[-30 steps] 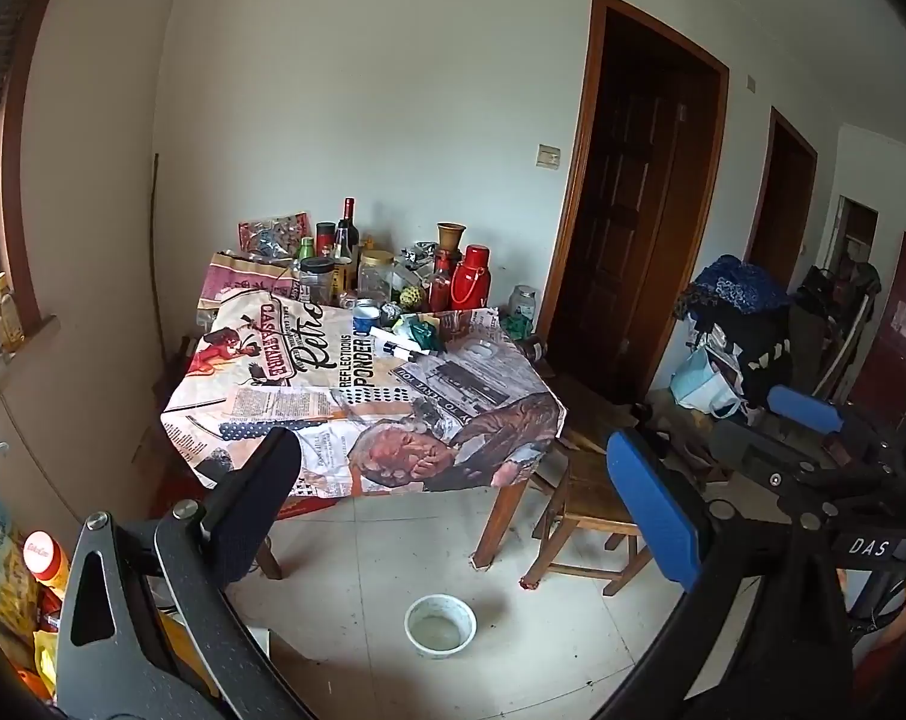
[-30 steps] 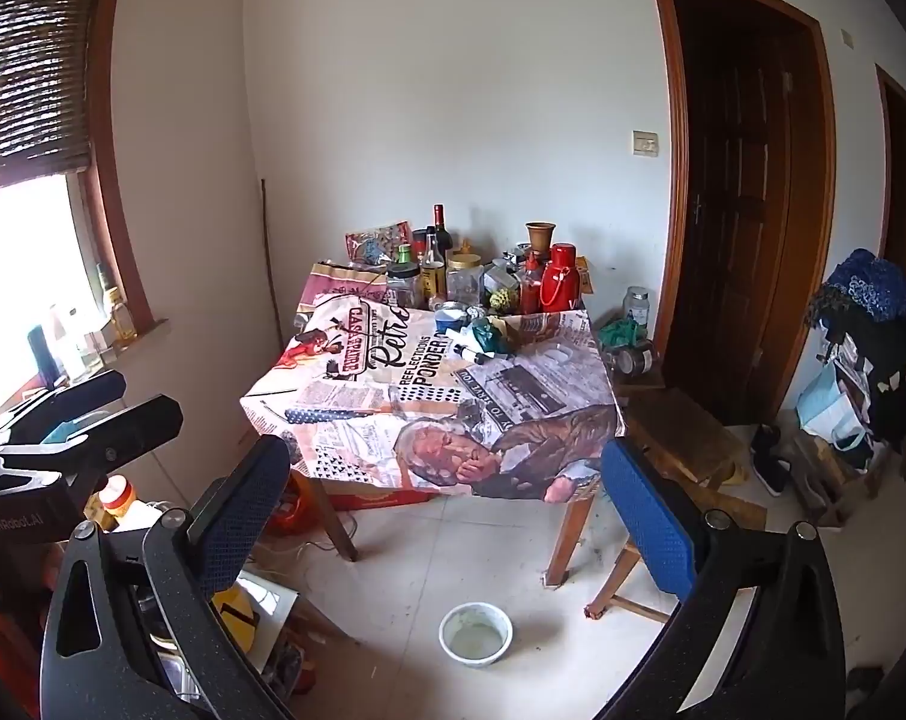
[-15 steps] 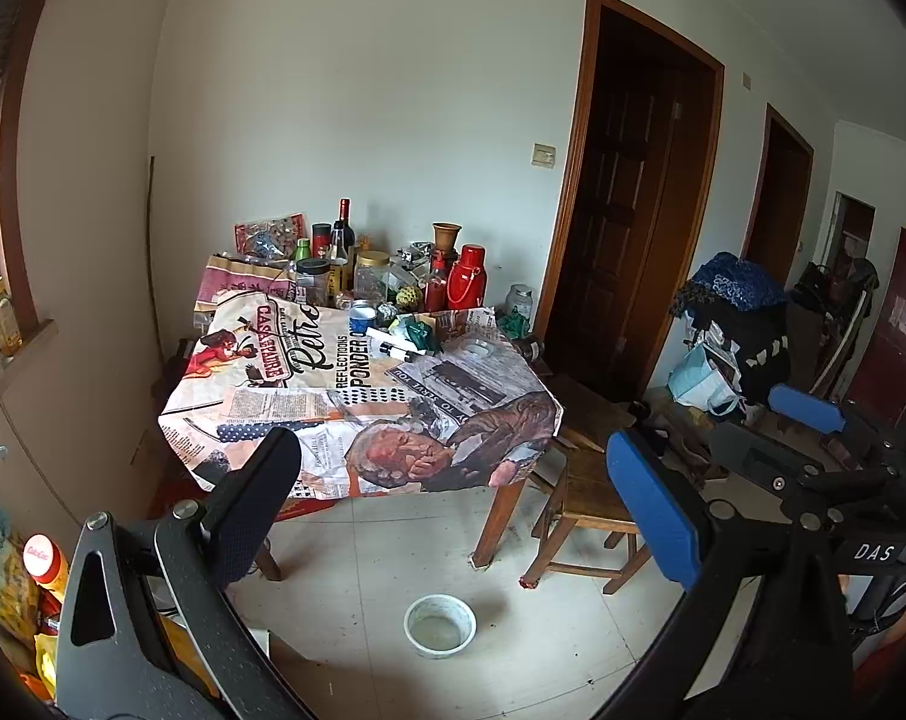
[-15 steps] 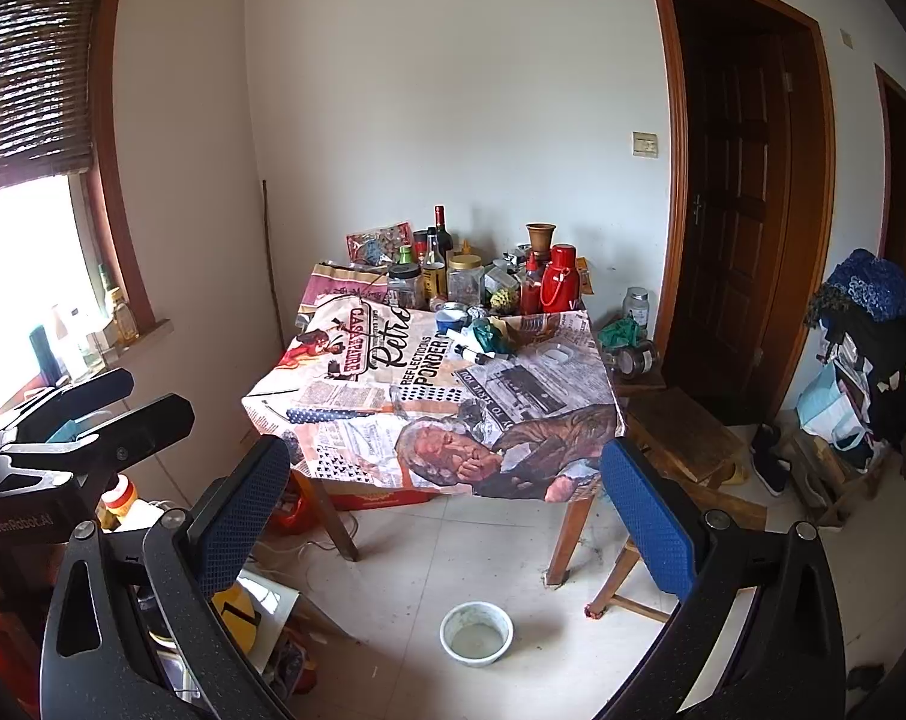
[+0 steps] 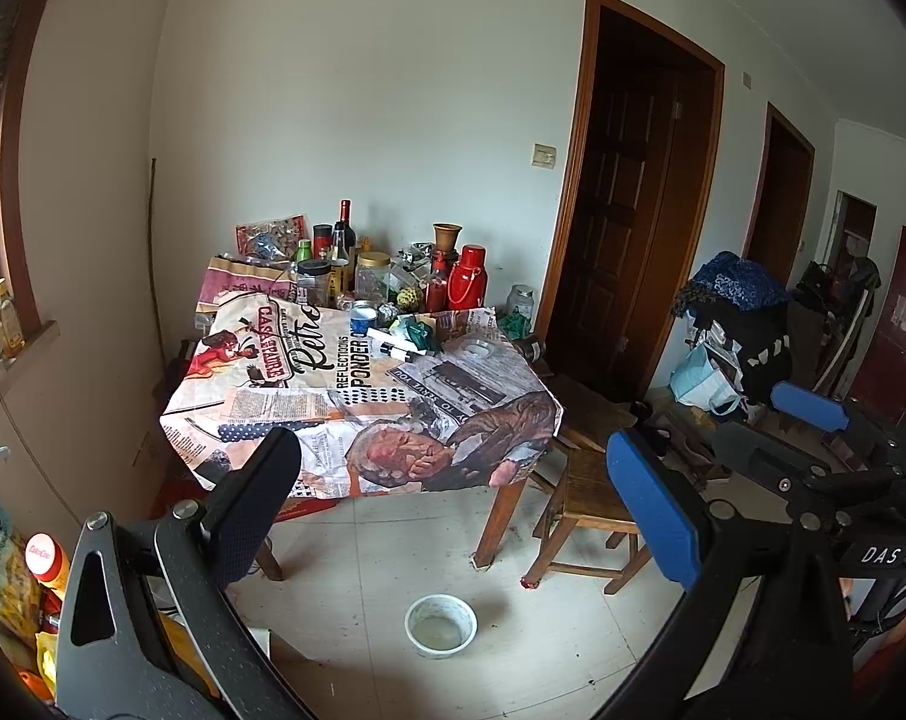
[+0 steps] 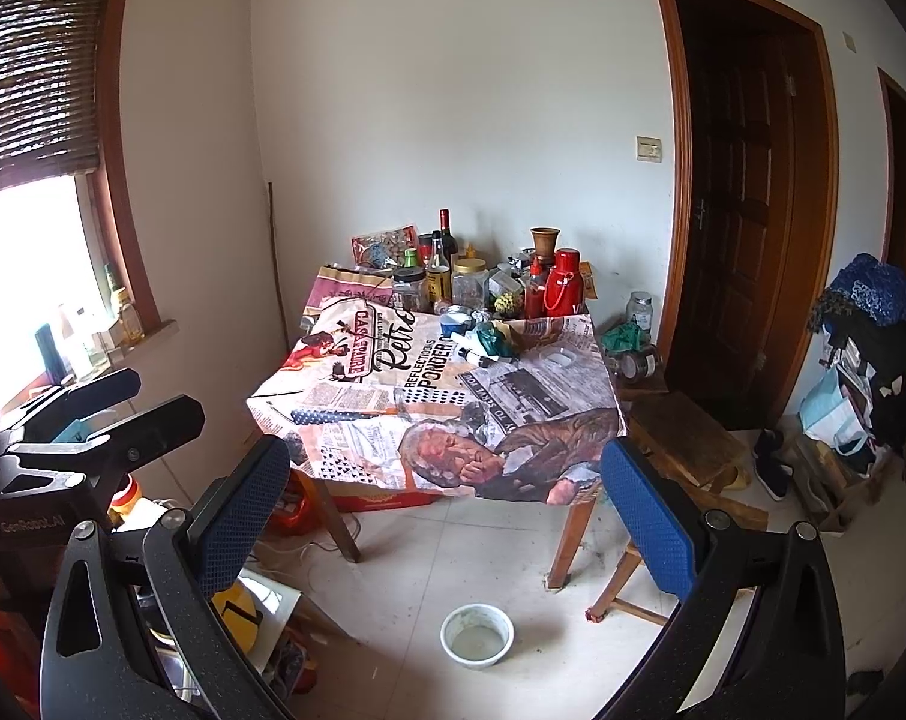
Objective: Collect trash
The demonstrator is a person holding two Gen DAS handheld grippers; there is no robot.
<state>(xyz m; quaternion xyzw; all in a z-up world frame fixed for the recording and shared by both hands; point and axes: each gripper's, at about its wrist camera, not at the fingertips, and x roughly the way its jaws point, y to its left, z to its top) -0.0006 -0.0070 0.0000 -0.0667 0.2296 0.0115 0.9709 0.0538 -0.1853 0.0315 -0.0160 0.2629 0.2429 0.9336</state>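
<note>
Facing a cluttered table [image 5: 309, 402] from across the room, both grippers hang in the air well short of it. The left gripper [image 5: 453, 492] has its jaws spread wide with nothing between them, and the right gripper [image 6: 447, 498] is likewise wide apart and empty. In the left wrist view the right gripper's blue pad shows at the far right; in the right wrist view the left gripper sits at the left edge, by the window.

A printed newspaper-style cloth [image 6: 357, 420] covers the table. The trash lies on its far half: a crumpled green wrapper [image 5: 420, 333], white tube-like pieces [image 5: 393, 345] just beside it, and a small blue-and-white cup [image 5: 363, 315] near them. Behind these stand bottles, jars and a red flask [image 5: 471, 285] against the wall. A white bowl [image 5: 441, 624] sits on the tiled floor in front of the table, and a wooden stool [image 5: 585, 504] stands just beside the table's right leg.
</note>
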